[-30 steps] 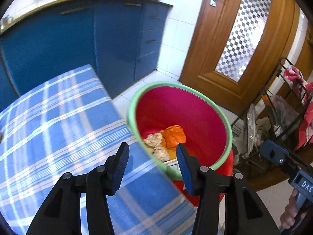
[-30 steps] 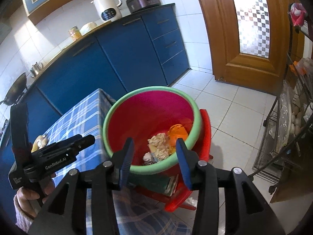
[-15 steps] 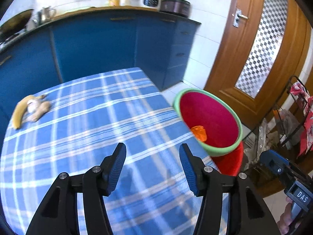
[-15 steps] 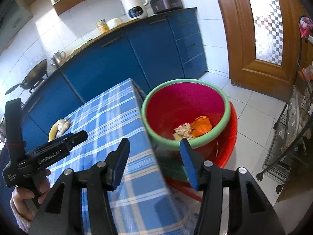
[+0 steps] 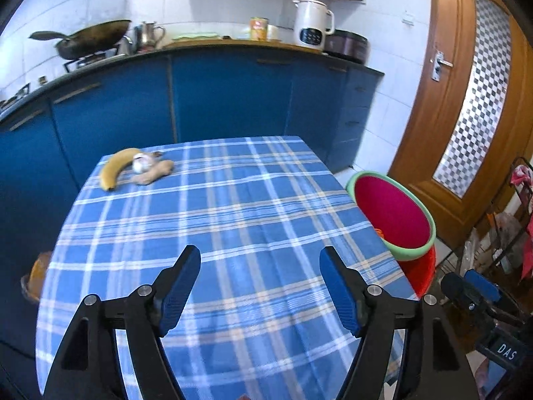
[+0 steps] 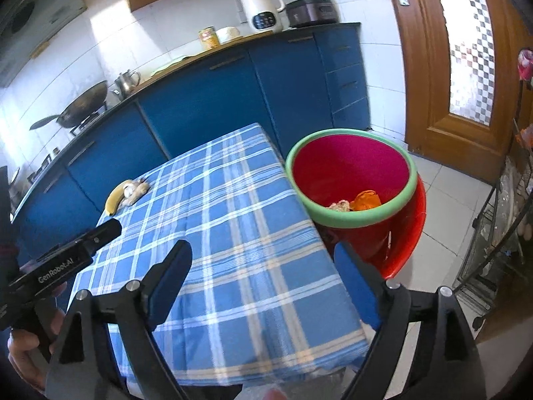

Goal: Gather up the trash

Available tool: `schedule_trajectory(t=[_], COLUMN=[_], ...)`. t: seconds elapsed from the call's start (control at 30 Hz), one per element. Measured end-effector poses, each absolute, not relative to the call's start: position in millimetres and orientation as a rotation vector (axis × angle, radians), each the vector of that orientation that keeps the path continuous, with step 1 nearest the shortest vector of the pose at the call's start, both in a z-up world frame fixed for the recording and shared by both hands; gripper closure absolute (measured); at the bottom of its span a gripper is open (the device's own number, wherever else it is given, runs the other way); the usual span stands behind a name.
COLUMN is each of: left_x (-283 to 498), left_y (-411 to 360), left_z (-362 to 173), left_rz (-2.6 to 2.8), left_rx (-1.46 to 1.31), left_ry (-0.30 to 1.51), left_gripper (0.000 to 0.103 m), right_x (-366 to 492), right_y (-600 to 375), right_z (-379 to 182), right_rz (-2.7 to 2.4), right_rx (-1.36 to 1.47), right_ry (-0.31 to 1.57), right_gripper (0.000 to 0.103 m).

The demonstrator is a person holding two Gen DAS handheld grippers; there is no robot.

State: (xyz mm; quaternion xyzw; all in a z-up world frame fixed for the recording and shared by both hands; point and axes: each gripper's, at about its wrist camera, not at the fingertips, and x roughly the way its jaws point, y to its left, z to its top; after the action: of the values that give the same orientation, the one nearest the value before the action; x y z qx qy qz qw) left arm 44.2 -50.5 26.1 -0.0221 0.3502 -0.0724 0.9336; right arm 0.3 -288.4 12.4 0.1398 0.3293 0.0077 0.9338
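Observation:
A red bin with a green rim (image 5: 393, 213) (image 6: 349, 170) stands on the floor at the table's right edge. It holds an orange scrap (image 6: 366, 199) and crumpled paper (image 6: 339, 205). A banana (image 5: 116, 168) (image 6: 115, 196), a garlic bulb (image 5: 140, 164) and a ginger piece (image 5: 153, 174) lie at the table's far left corner. My left gripper (image 5: 260, 286) is open and empty above the near part of the blue plaid tablecloth (image 5: 216, 233). My right gripper (image 6: 263, 286) is open and empty over the table's near right side.
Blue kitchen cabinets (image 5: 216, 100) run behind the table, with a wok (image 5: 90, 38), a kettle (image 5: 311, 25) and a can on the counter. A wooden door (image 5: 466, 100) is at the right. A wire rack (image 6: 499, 226) stands on the floor at the right.
Both grippers pulled back and up from the bin toward the near side of the table and opened wider. The whole table and the banana group came into view.

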Motion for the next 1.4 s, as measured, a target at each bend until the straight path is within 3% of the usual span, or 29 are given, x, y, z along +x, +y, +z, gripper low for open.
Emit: schedule_trajectory(t=[0.1, 1.4], left_x=[34.2, -0.7], left_y=[-42.3, -28.0], left_z=[29.4, 46.3], left_rz=[-0.122, -0.061], left_rx=[-0.055, -0.077], left_ry=[0.705, 0.63], left_gripper=[0.027, 0.026], right_x=[-6.4, -32.0], right_y=[-276.9, -265.3], right_z=[17.7, 33.4], right_rz=[0.019, 0.033], right_rx=[0.252, 0.235], right_ry=[0.65, 0.599], right_gripper=[0.008, 0.008])
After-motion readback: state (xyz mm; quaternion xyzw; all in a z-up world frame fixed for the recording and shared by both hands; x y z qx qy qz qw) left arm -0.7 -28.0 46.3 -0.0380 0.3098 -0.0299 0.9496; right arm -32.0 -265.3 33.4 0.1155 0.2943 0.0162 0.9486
